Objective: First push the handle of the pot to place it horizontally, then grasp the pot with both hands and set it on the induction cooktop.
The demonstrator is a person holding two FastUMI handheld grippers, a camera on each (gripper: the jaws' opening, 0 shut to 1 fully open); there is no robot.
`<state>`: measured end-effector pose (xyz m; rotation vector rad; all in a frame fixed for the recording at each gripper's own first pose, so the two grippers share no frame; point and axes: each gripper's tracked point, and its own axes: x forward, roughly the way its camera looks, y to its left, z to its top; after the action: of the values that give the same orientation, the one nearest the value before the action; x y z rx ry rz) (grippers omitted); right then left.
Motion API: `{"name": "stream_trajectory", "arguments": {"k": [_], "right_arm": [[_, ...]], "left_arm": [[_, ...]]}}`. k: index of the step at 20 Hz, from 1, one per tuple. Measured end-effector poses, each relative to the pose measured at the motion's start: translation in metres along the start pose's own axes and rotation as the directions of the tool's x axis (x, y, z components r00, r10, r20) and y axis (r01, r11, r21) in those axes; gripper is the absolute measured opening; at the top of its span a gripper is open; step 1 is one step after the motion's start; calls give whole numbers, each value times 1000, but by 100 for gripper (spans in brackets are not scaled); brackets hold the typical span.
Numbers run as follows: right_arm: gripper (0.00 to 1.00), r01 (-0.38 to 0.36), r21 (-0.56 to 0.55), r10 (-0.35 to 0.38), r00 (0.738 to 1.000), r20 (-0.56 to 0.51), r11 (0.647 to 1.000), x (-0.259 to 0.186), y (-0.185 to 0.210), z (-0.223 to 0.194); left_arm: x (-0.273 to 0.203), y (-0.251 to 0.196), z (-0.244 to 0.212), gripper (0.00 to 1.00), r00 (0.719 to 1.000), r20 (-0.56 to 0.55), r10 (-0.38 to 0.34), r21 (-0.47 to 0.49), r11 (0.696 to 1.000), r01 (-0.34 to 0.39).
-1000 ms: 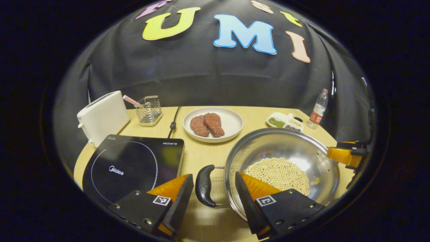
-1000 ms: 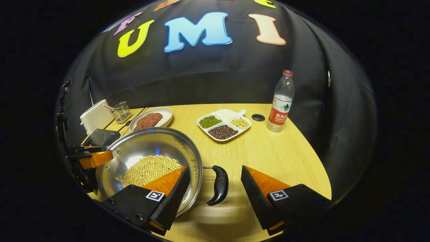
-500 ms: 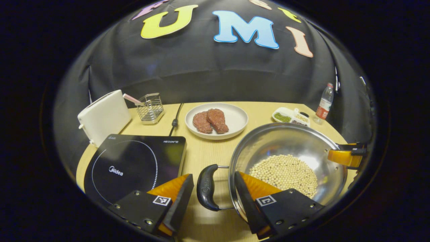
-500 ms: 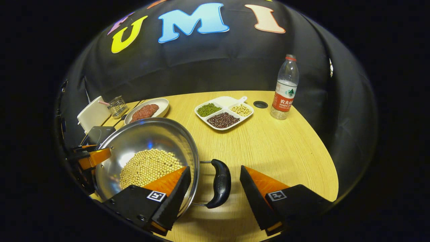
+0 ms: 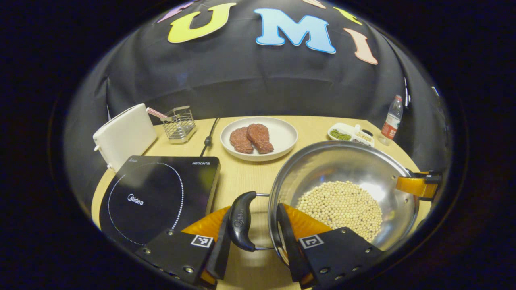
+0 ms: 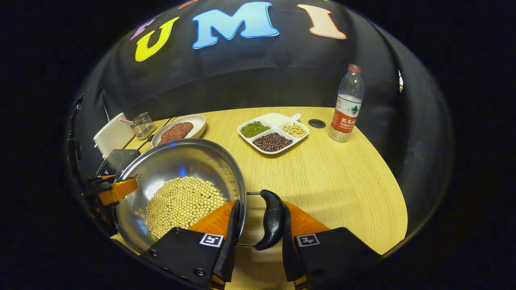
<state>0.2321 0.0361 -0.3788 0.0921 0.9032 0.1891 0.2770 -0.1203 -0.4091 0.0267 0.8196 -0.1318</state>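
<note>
Steel pot (image 5: 342,173) (soybeans (image 5: 340,207) inside) has black side handles.

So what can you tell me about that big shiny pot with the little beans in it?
The pot is a wide, shallow, polished-metal pan holding a heap of pale beans. It sits on the wooden table, right of the induction cooktop. Two black side handles stick out on wire brackets; the left gripper and right gripper each close around one.
</note>
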Motion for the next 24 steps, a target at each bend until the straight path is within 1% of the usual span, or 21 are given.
{"name": "stream_trajectory", "arguments": {"k": [1, 2, 3, 4, 5, 6, 7, 8, 9, 10, 11, 12, 13, 14, 15, 22, 23, 24], "right_arm": [[45, -2, -4, 2, 1000, 1, 1000, -1, 3, 1], [43, -1, -4, 1, 1000, -3, 1000, -2, 2, 0], [46, -1, -4, 1, 1000, -6, 1000, -3, 3, 0], [46, 0, -3, 0, 1000, -8, 1000, -4, 4, 0], [46, 0, 1, 0, 1000, -12, 1000, -6, 6, 0], [46, 3, 4, -2, 1000, -9, 1000, -10, 7, 1], [43, 7, 4, -7, 1000, 1, 1000, -14, 9, 3], [43, 14, 7, -14, 1000, 12, 1000, -19, 11, 7], [43, 21, 14, -21, 1000, 18, 1000, -23, 14, 7], [46, 26, 24, -26, 999, 19, 999, -28, 17, 8], [46, 31, 34, -32, 999, 23, 999, -33, 20, 8], [43, 38, 43, -40, 999, 26, 998, -38, 24, 9], [46, 45, 50, -47, 998, 33, 998, -43, 27, 11], [46, 53, 55, -55, 998, 39, 997, -48, 31, 11], [46, 58, 59, -61, 997, 43, 997, -52, 35, 13], [45, 80, 79, -86, 993, 76, 994, -78, 70, 20], [42, 79, 84, -86, 993, 82, 993, -80, 75, 21], [42, 77, 86, -85, 993, 88, 993, -82, 80, 23]], "left_arm": [[-3, 2, 3, 58, 1000, 11, 4, -4, 1000, -4], [-5, 3, 5, 57, 1000, 19, 9, -7, 1000, -8], [-6, 3, 3, 59, 1000, 14, 10, -6, 1000, -10], [-6, 3, 4, 61, 1000, 14, 9, -9, 1000, -9], [-8, 4, 3, 55, 1000, 10, 8, -12, 1000, -8], [-11, 6, 4, 61, 1000, 15, 3, -14, 1000, -3], [-14, 6, 8, 58, 1000, 24, -2, -12, 1000, 2], [-18, 7, 11, 58, 999, 33, -8, -11, 1000, 8], [-22, 9, 16, 61, 999, 37, -16, -6, 1000, 16], [-26, 11, 20, 61, 999, 40, -24, 0, 1000, 24], [-28, 13, 23, 58, 999, 42, -31, 6, 1000, 31], [-31, 15, 28, 60, 998, 46, -39, 11, 999, 39], [-35, 19, 30, 61, 998, 50, -46, 18, 999, 45], [-38, 21, 34, 61, 997, 55, -54, 21, 998, 53], [-41, 26, 36, 58, 996, 58, -60, 23, 998, 59], [-62, 60, 51, 58, 992, 83, -93, 31, 995, 90], [-66, 65, 53, 58, 992, 88, -94, 35, 995, 91], [-69, 71, 56, 55, 991, 95, -94, 40, 995, 90]]}}
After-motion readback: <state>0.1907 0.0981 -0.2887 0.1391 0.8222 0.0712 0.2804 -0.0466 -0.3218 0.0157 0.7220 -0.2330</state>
